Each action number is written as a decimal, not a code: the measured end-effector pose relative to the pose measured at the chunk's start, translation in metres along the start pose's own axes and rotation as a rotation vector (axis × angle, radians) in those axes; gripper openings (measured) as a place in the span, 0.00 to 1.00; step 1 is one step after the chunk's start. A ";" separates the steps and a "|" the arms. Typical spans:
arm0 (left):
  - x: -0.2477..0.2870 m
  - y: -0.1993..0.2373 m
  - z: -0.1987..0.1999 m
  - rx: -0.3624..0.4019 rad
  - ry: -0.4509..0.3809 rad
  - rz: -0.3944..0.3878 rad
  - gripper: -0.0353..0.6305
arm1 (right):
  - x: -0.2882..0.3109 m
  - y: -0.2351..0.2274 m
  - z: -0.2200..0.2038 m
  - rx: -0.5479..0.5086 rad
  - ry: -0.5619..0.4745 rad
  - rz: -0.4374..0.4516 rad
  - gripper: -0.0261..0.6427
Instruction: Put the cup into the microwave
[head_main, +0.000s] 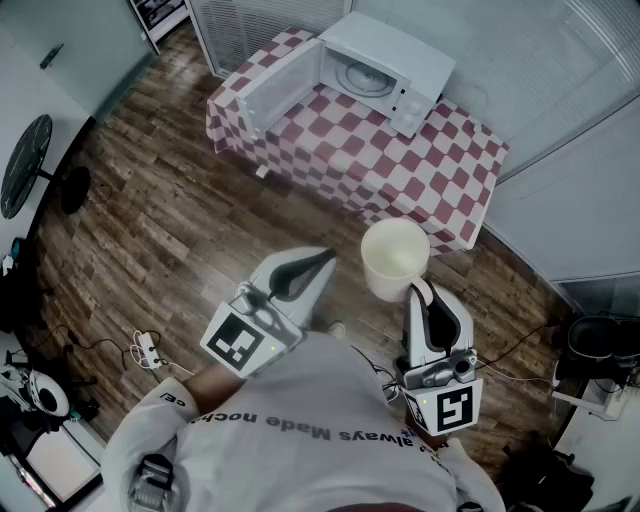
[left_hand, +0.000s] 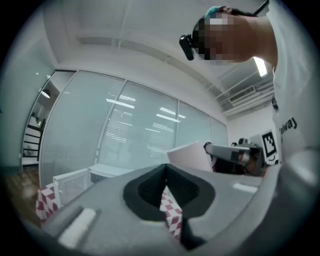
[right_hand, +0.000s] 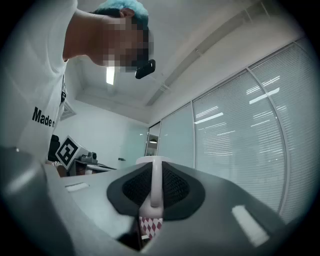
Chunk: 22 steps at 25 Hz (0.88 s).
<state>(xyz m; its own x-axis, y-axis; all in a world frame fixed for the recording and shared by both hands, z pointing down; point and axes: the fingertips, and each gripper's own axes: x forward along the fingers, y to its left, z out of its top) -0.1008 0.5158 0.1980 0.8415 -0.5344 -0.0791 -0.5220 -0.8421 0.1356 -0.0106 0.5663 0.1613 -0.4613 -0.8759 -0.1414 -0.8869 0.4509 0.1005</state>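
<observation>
— Two things: where was the cup (head_main: 395, 255), and what had each claw?
— My right gripper (head_main: 422, 292) was clamped on the cup's wall, holding it mouth-up in the air. My left gripper (head_main: 326, 258), at the cup's nine o'clock, had its jaws together on nothing.
— The microwave (head_main: 385, 50)?
— At twelve o'clock, well apart from the cup, door (head_main: 280, 85) open, on the checkered table (head_main: 400, 165).

The person's white shirt (head_main: 300, 400) reads "always Made".
</observation>
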 end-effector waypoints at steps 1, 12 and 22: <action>-0.002 0.003 0.001 0.000 0.000 -0.001 0.06 | 0.003 0.002 0.000 -0.004 0.000 -0.001 0.10; -0.030 0.040 -0.001 -0.001 0.016 -0.014 0.06 | 0.033 0.030 -0.010 0.010 0.008 -0.037 0.10; -0.028 0.067 -0.002 -0.008 0.018 -0.004 0.06 | 0.053 0.021 -0.025 0.022 0.032 -0.063 0.10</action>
<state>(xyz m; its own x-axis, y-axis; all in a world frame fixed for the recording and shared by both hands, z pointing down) -0.1587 0.4746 0.2110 0.8458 -0.5299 -0.0616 -0.5179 -0.8434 0.1432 -0.0534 0.5254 0.1806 -0.4035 -0.9077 -0.1147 -0.9148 0.3978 0.0702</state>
